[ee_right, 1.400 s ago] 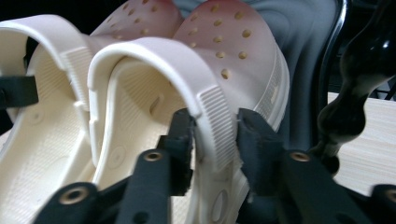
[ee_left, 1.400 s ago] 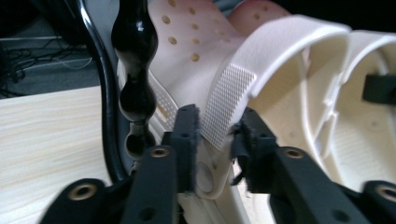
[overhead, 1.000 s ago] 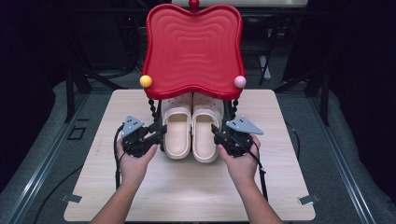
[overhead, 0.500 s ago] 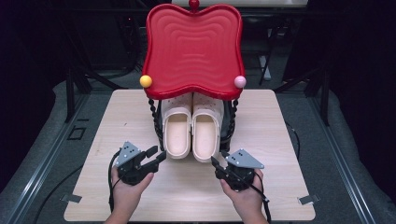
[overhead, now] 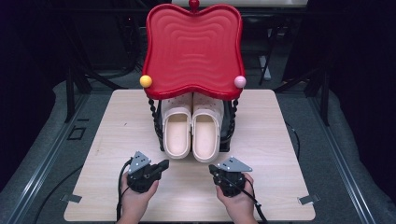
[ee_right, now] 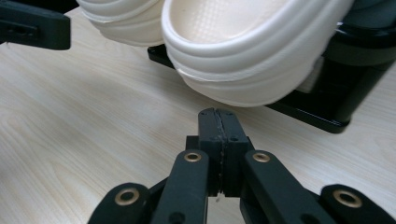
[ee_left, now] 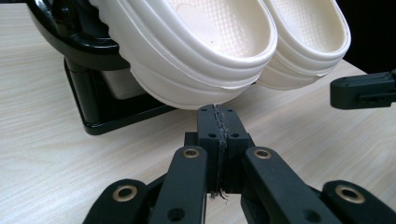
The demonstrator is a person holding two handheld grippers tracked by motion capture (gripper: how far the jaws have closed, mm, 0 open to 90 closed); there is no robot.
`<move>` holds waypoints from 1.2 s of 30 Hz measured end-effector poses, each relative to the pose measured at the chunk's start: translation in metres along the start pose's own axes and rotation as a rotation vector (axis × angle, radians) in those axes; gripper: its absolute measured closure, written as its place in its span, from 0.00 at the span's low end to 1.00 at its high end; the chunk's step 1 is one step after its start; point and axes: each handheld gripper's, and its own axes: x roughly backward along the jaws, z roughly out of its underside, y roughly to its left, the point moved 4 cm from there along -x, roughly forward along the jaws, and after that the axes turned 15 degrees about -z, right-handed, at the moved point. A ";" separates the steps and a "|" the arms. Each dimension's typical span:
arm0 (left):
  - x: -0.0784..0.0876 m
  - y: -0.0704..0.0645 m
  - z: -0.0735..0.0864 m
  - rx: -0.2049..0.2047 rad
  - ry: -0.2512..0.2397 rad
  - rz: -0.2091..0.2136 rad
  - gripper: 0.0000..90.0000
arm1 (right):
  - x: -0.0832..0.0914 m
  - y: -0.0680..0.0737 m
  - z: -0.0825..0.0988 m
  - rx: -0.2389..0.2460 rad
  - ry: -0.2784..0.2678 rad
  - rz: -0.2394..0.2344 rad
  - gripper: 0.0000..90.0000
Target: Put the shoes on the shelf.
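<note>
A pair of cream clogs sits side by side at the centre of the high view, toes tucked under a red tray and heels pointing toward the bottom of the frame. They lean on a black rack whose twisted posts rise at either side, so the heels tilt down over its base. The left clog fills the upper middle of the left gripper view; its open heel shows a dimpled footbed and stacked ridges round the rim. The right clog looks the same in the upper right of the right gripper view: smooth, rubbery, thick-walled.

The left hand-held gripper lies low in the lower left of the high view, just in front of the heels, gripped by a hand coming up from the bottom edge. Its jaws are pressed together with nothing between them, tips near the left clog's heel but apart from it. The right hand-held gripper mirrors it in the lower right, held by the other hand, jaws likewise closed on nothing, tips pointing inward toward the left one.

The counter is pale wood-grain laminate with rounded corners. The tray is glossy plastic with rippled rings and a wavy edge; a yellow ball and a pink ball sit at its lower corners.
</note>
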 end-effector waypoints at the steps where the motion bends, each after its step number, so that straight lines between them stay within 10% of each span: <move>1: 0.000 0.000 0.000 0.000 0.000 0.000 1.00 | -0.001 0.000 0.000 0.003 0.012 -0.002 1.00; 36: -0.034 0.014 -0.052 0.021 -0.020 -0.095 1.00 | -0.015 -0.036 -0.050 -0.024 -0.086 0.094 1.00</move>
